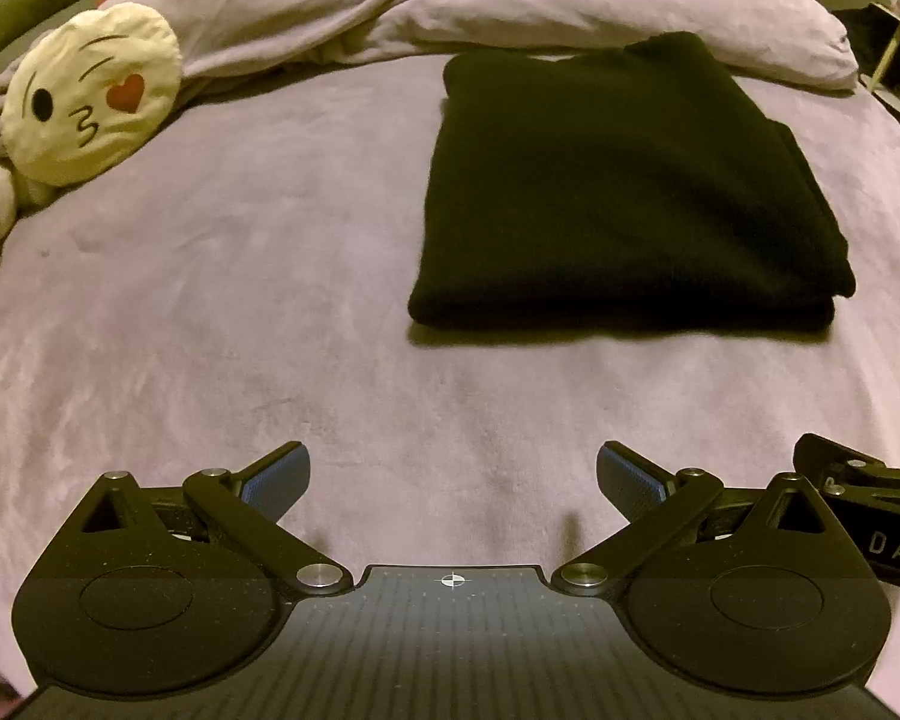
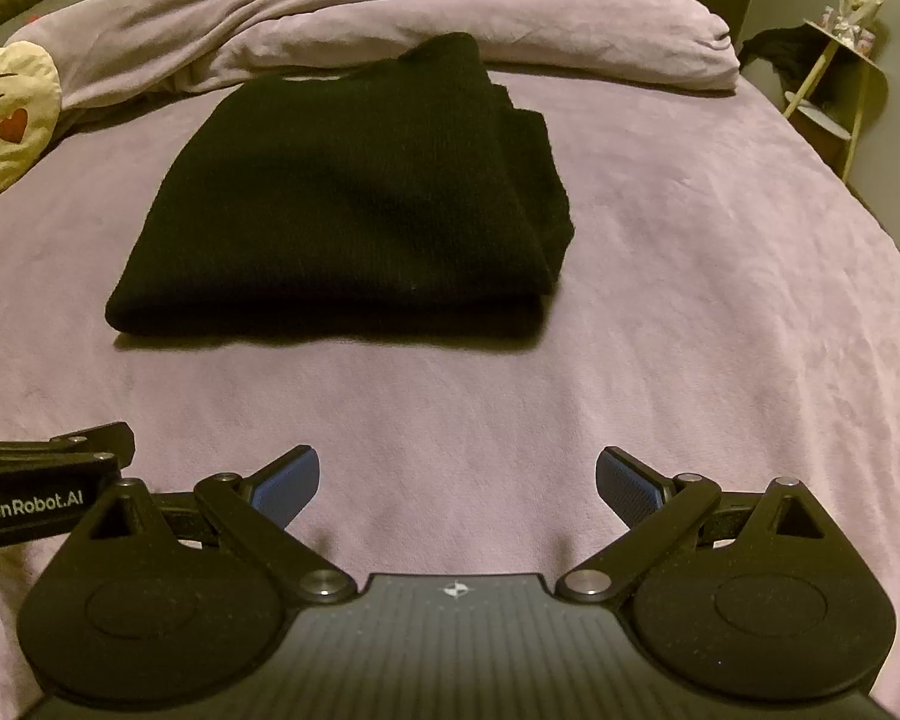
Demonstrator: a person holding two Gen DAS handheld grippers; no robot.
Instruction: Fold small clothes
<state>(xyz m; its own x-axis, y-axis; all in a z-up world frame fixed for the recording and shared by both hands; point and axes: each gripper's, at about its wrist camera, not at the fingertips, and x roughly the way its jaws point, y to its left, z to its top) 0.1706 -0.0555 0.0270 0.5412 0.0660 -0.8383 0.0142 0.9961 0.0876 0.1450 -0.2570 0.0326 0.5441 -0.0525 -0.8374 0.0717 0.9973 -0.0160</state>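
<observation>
Black knit garment (image 1: 624, 192), folded into a thick rectangle, lying flat on a mauve plush bedspread (image 1: 240, 312) — right of centre in the left wrist view, left of centre in the right wrist view (image 2: 342, 198). Doubled edge towards the cameras, looser layers stacked along the right side. Left gripper (image 1: 453, 483) at the bottom of its own frame, blue-padded fingers (image 1: 276, 480) spread wide with nothing between them, well short of the garment. Right gripper (image 2: 457, 483) likewise parted and empty over bare bedspread (image 2: 690, 312), apart from the cloth. Each tool glimpsed by the other — black linkage at lower right of the left view, lettered body at lower left of the right view. Rumpled mauve duvet (image 1: 510, 6) bunched across the top of both frames, just behind the garment. Cream round cushion (image 1: 90, 96) with a winking, kissing face and red heart at upper left. Small pale side table (image 2: 834, 78) at upper right of the right view
</observation>
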